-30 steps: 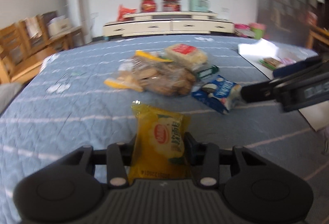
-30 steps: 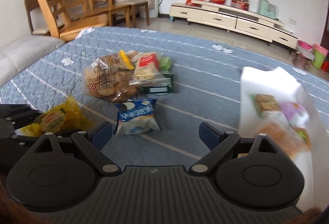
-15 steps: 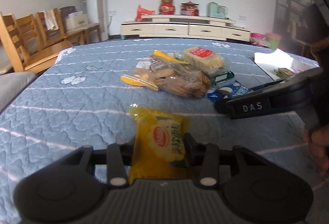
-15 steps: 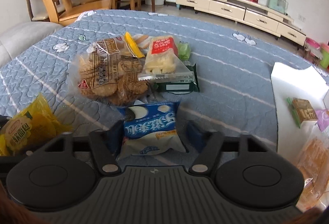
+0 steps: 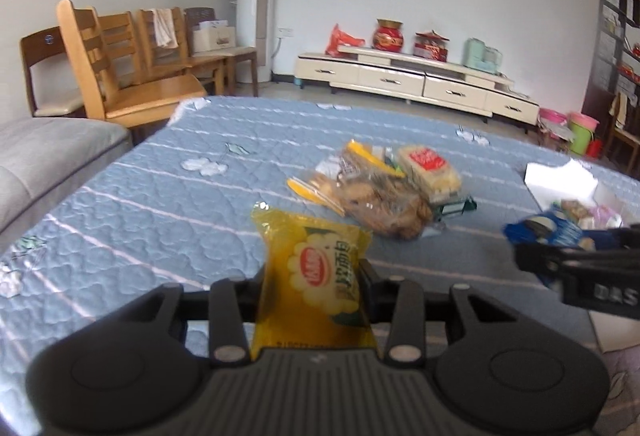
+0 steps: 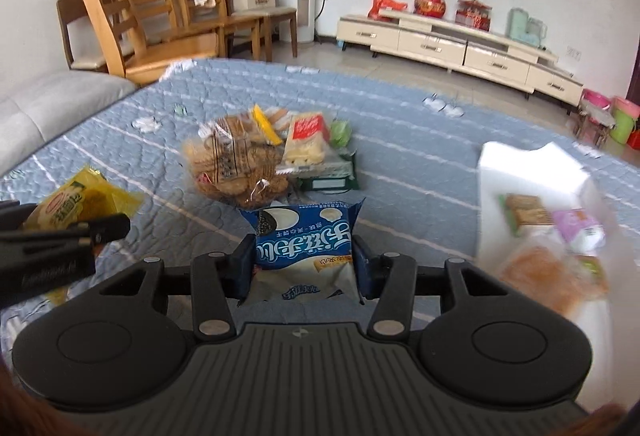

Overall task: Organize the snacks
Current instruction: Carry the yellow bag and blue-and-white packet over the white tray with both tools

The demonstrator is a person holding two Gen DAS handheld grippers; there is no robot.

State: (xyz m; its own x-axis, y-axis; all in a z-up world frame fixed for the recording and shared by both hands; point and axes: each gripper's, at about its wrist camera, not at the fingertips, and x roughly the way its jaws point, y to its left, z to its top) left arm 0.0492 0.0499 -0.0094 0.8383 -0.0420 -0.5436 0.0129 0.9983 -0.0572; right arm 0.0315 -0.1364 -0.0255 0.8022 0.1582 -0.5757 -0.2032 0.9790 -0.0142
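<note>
My left gripper [image 5: 314, 276] is shut on a yellow snack packet [image 5: 316, 256] and holds it above the blue quilt [image 5: 180, 196]. That packet [image 6: 76, 204] also shows at the left of the right wrist view. My right gripper [image 6: 304, 260] has a blue and white snack packet [image 6: 304, 236] between its jaws. The jaws are closing, the pads press its sides, and it hangs clear of the quilt. In the left wrist view the right gripper [image 5: 560, 260] carries this blue packet [image 5: 548, 230] at the right edge.
A pile lies mid-quilt: a clear bag of cookies [image 6: 236, 164], a red-labelled pack [image 6: 306, 140] and a green box [image 6: 328, 176]. A white open box [image 6: 532, 164] at the right holds several small packets. Wooden chairs and a grey sofa stand beyond the left edge.
The right gripper went from wide open to closed on the blue packet and lifted it off the quilt. The left gripper rose with the yellow packet.
</note>
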